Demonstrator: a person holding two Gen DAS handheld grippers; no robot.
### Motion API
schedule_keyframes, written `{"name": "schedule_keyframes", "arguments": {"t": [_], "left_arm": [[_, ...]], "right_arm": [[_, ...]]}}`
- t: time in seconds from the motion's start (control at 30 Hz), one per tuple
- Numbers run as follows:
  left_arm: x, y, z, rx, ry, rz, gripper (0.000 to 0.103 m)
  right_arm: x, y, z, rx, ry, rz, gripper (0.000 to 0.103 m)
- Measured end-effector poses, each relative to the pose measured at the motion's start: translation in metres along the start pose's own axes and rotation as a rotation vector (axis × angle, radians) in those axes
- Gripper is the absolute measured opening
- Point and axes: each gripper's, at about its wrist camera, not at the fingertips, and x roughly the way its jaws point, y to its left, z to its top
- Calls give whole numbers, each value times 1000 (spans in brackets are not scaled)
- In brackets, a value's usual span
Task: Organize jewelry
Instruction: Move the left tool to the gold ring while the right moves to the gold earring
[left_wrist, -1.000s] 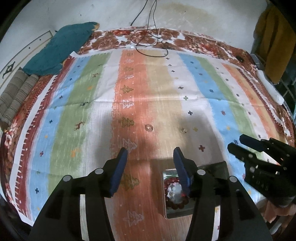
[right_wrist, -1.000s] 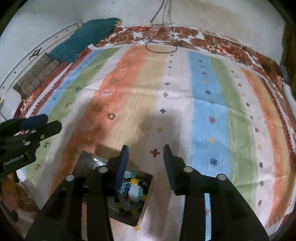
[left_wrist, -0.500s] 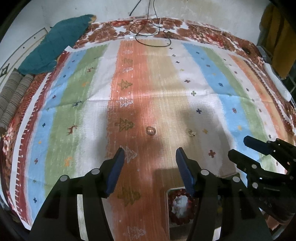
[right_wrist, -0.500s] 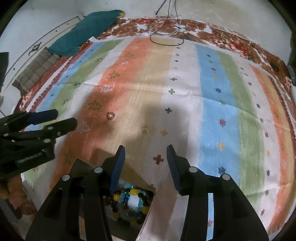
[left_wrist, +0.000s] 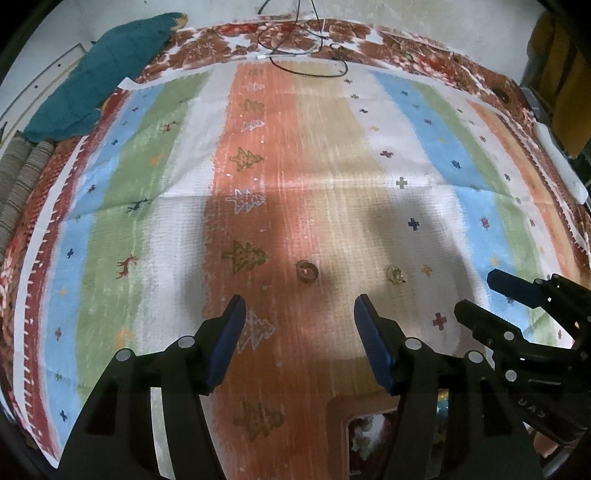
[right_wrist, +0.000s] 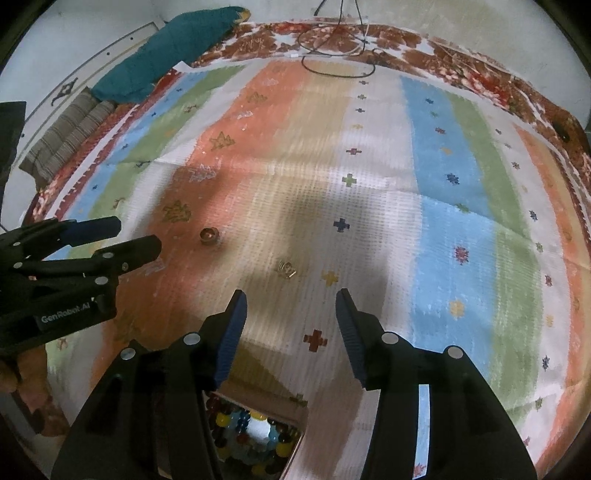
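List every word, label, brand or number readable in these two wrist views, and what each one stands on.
"GenRobot.AI": white lettering on the black body of the left gripper, seen in the right wrist view.
Pale embossed letters on the body of the right gripper, in the left wrist view: too blurred to read with certainty.
No readable text on the striped cloth, only woven trees and crosses.

Striped patterned cloth, teal cushion, pale wall, black cable
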Motion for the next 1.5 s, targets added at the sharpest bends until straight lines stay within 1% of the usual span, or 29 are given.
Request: {"name": "schedule_keyframes", "arguments": {"t": [0.03, 0.13, 0.17, 0.23, 0.4, 0.83, 1.0, 1.23, 1.27, 1.3, 1.37, 1.5], "left_arm": [[3, 0, 1, 1, 7, 1, 61], [10, 1, 4, 5, 17, 6, 61], [12, 1, 5, 5, 19, 6, 61], [14, 2, 9, 3, 18, 5, 61], [23, 3, 16, 1, 28, 0, 61], [48, 6, 28, 5, 72, -10, 61], [59, 5, 31, 10, 92, -10, 61], [75, 6, 32, 0, 125, -19, 61], [77, 7, 33, -2, 129, -19, 61], [79, 7, 33, -4, 134, -18, 61], [83, 7, 33, -5, 145, -19, 59], [88, 4, 34, 0, 157, -30, 56]], "right_arm": [[3, 0, 2, -1, 4, 0, 50], [3, -4, 5, 13, -31, -14, 50], [5, -6, 8, 19, -31, -7, 50], [10, -8, 11, 19, -19, 4, 50], [23, -9, 15, 3, 9, -2, 50], [53, -5, 27, -18, 65, 2, 50], [62, -8, 31, -18, 86, -4, 50], [76, -7, 34, -27, 124, 14, 50], [78, -7, 35, -28, 125, 11, 49], [80, -7, 35, -27, 128, 9, 45], [84, -8, 34, -30, 139, 7, 42], [90, -6, 36, -44, 156, 16, 40]]}}
